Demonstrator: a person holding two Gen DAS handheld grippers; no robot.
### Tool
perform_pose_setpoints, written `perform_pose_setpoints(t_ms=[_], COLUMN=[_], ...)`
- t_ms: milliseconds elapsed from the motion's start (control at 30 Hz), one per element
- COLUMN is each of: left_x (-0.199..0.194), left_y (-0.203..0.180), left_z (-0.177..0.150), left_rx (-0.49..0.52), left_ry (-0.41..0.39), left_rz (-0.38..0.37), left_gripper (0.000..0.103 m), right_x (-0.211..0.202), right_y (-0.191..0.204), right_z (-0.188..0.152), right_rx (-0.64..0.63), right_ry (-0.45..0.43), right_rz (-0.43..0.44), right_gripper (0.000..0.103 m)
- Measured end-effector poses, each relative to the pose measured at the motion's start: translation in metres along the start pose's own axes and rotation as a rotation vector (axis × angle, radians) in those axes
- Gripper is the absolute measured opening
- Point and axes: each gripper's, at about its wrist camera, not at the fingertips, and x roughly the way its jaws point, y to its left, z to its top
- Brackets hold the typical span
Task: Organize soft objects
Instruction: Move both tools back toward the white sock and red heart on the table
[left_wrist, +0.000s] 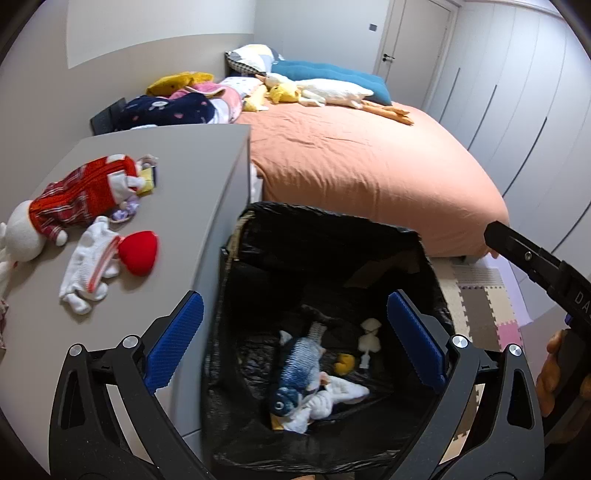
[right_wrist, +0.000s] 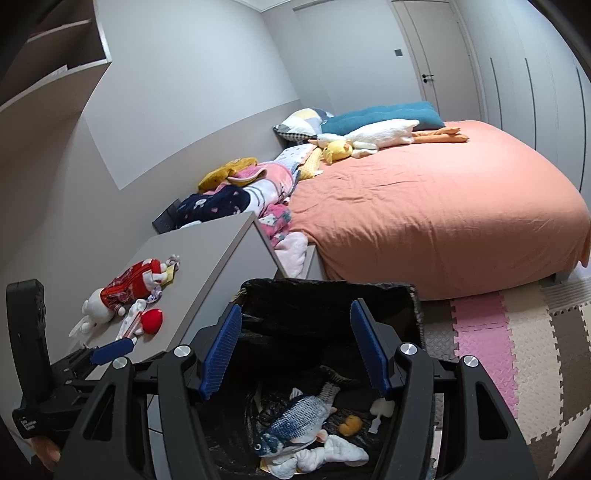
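Note:
Both grippers hang open and empty over a bin lined with a black bag. My left gripper and my right gripper each frame a blue-and-white plush fish at the bottom. The fish lies on white cloth, beside a small yellow toy and a small white toy. On the grey cabinet top to the left lie a white rabbit plush in red plaid, a white sock and a red heart cushion.
A bed with an orange cover fills the room behind the bin. It carries a white goose plush, a yellow plush, a teal pillow and piled blankets. Foam puzzle mats cover the floor to the right.

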Motion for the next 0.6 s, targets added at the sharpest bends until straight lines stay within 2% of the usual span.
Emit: perform_pose_setpoints(t_ms=[600], left_x=[-0.009], left_y=[0.084], left_z=[-0.006], left_rx=[-0.092], left_ry=[-0.004], left_rz=[0.157], left_gripper=[0.096], right_x=[0.042], right_y=[0.066], right_z=[-0.015], right_rx=[-0.102], right_ry=[0.08], right_rz=[0.078], right_gripper=[0.063])
